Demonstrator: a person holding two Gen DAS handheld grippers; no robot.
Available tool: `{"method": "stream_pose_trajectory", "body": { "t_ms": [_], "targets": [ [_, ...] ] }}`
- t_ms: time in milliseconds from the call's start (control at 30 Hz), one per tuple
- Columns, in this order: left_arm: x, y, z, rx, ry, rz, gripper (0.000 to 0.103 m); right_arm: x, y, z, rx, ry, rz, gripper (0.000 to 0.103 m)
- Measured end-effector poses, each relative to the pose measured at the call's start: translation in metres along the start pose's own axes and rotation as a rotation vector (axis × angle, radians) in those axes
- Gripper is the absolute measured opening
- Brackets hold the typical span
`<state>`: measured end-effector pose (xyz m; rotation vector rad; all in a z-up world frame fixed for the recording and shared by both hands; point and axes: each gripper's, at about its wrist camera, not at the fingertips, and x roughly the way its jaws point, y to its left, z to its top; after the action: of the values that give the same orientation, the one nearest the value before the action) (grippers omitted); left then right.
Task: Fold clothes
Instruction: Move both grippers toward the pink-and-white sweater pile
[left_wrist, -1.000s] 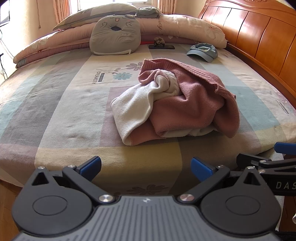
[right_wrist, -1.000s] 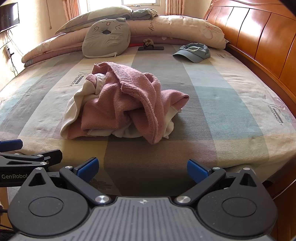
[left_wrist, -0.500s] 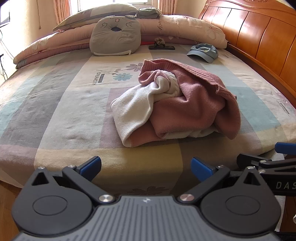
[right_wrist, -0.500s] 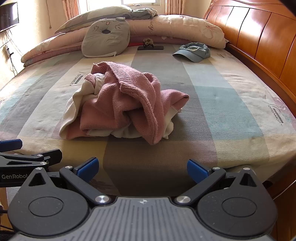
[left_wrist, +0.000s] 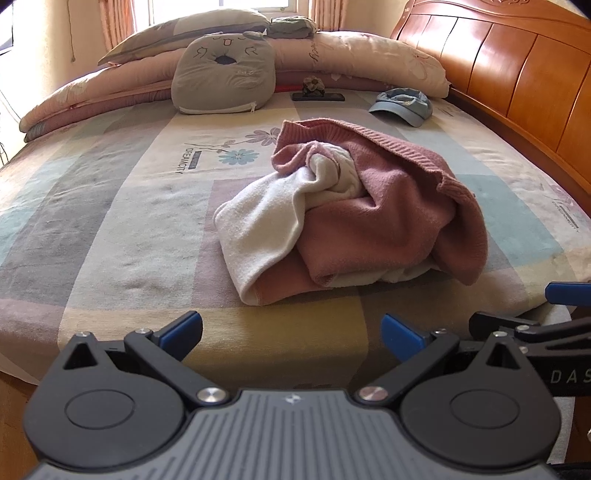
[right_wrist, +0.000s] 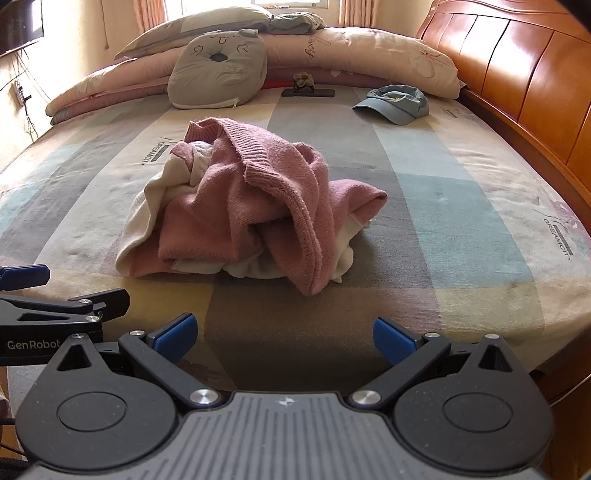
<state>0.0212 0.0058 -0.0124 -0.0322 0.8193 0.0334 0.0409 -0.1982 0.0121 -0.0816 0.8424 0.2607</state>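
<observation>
The sweater (left_wrist: 388, 221) is dusty pink with a cream-white lining, and it lies on a sheet (left_wrist: 110, 206) of pastel blocks in grey, pale blue, yellow, cream and mauve, printed with small blue and purple flowers and dark lettering. Behind it, the cushion (left_wrist: 223, 79) is grey with a stitched animal face, the cap (right_wrist: 395, 103) is faded blue, the phone (left_wrist: 318, 97) is black, and the quilt (right_wrist: 369, 51) is cream and pink with a faint floral print. The headboard (left_wrist: 517, 70) is glossy orange-brown wood, and both grippers' fingers (left_wrist: 181, 330) are black with blue pads.
</observation>
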Motion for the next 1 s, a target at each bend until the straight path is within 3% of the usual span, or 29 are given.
{"method": "stream_pose_trajectory", "body": {
  "t_ms": [633,1000],
  "targets": [
    [0.036,0.003,0.017,0.027,0.054,-0.025,0.102,0.035,-0.006,0.018,-0.028,0.045,0.018,0.103],
    [0.050,0.013,0.038,0.060,0.044,0.038,0.102,0.053,-0.019,0.028,-0.004,0.063,0.031,0.103]
  ]
}}
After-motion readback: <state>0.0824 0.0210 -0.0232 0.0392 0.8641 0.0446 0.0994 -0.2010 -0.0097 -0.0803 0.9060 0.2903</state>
